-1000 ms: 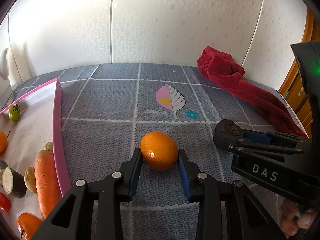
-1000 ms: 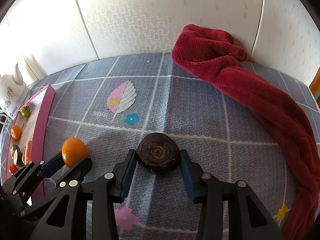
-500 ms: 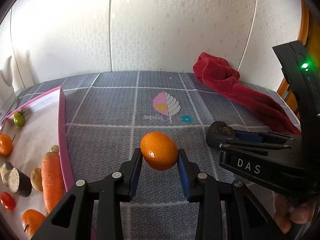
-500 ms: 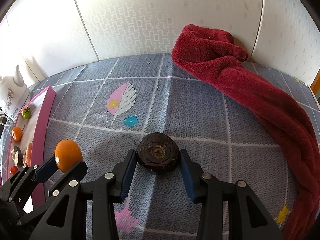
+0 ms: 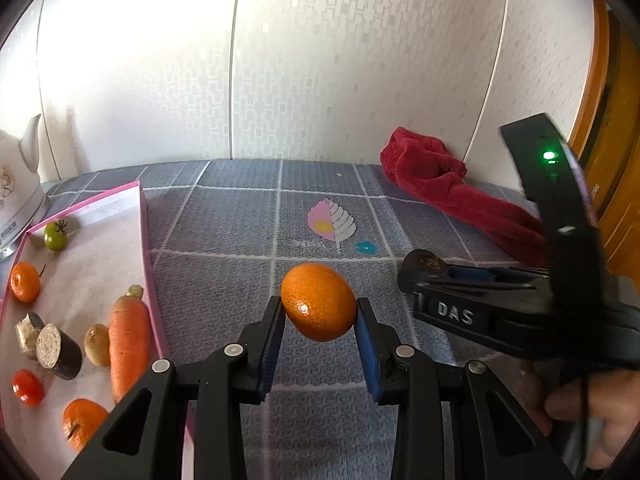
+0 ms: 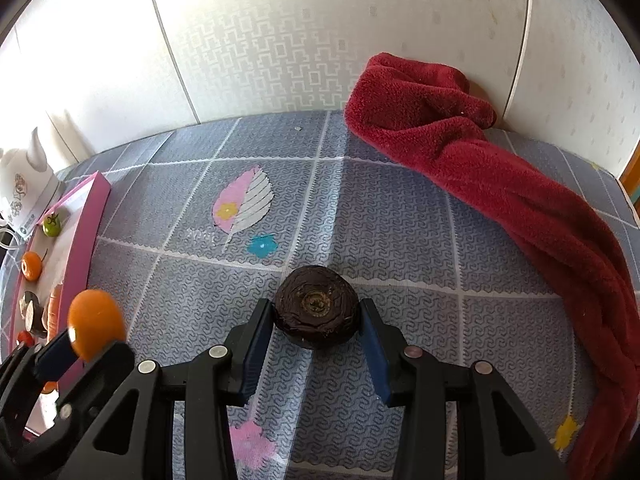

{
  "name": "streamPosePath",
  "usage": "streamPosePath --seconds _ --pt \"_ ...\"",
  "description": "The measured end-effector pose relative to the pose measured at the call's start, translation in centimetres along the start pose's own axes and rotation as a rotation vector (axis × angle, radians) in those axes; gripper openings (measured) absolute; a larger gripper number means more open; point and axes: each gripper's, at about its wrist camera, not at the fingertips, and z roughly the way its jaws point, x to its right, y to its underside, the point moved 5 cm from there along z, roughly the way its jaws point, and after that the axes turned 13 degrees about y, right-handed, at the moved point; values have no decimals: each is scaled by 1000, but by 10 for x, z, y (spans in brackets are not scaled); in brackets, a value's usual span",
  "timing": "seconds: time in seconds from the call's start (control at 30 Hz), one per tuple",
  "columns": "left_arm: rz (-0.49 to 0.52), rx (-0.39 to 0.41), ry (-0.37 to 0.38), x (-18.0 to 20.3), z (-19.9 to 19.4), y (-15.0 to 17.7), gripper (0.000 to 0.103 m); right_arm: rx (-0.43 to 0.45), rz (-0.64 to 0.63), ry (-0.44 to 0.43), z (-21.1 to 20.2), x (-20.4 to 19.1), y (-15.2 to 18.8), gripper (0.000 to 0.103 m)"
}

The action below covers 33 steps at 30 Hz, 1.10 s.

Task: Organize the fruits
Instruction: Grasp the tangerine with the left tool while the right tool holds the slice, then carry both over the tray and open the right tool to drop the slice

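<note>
Carrying toward the pink tray (image 5: 144,248), I'd hold level and set down clear of the carrot (image 5: 128,344). Left gripper (image 5: 320,320) clamps the orange (image 5: 318,306) above the mat; right gripper (image 6: 318,318) clamps the dark root (image 6: 316,312).

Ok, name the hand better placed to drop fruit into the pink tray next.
Left. The left gripper grips the orange clear of the mat, right beside the pink tray. The right gripper brackets the dark round fruit, farther from it.

Black claws (image 5: 319,354), blue pads (silver screws, "DAS" lettering)
</note>
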Motion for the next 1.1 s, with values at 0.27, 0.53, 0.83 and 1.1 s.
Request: streamPosePath --seconds 0.27,0.53,0.83,1.1 --pt "-42 76 18 -9 -42 -4 35 18 2 12 -2 -2 -4 44" --pt "-121 145 -44 -51 -88 -15 35 66 -21 -17 -13 -18 -10 44" --pt "-307 201 -153 -128 -121 0 35 128 -56 -146 -42 -57 -15 44" --pt "-359 163 -199 -156 -125 22 35 133 -92 -351 -67 -118 -19 44"
